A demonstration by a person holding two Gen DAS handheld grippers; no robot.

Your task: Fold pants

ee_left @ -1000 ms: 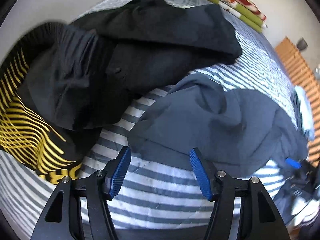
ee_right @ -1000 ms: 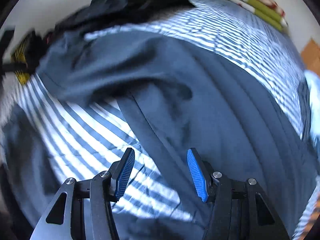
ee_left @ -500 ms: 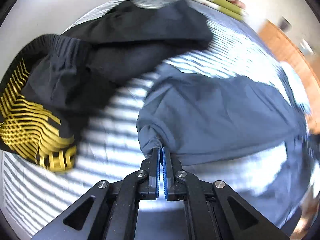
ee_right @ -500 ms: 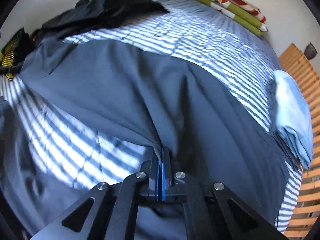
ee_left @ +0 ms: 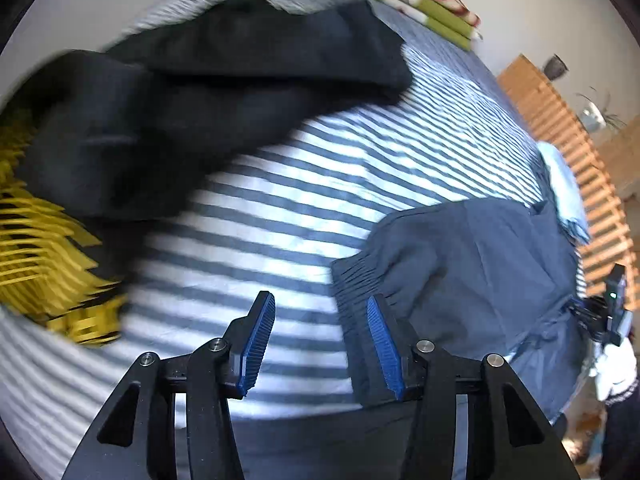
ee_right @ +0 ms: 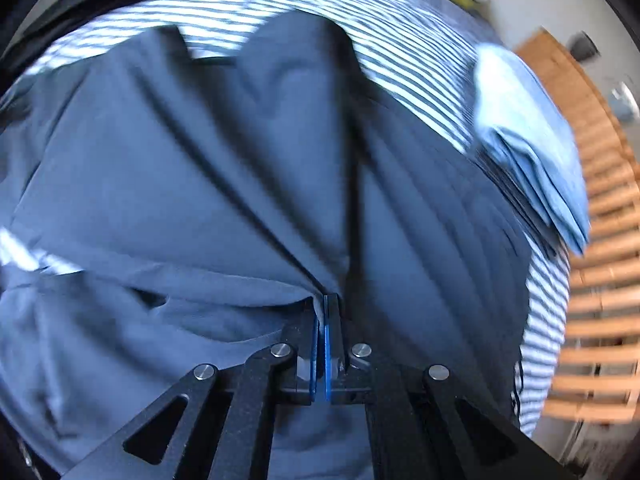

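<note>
Two grippers work the pants (ee_right: 192, 184), which lie spread on the striped bed (ee_left: 304, 184). Right gripper (ee_right: 325, 320) is clenched on a fold of the pants, cloth fanning away ahead of it. Left gripper (ee_left: 320, 340) is opening, nothing between its jaws; the pants' gathered waistband (ee_left: 360, 280) lies just right of it, nearer this gripper.

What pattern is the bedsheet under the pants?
Grey-blue and white stripes; the bedsheet shows best in the left wrist view, beside the slate-blue pants.
</note>
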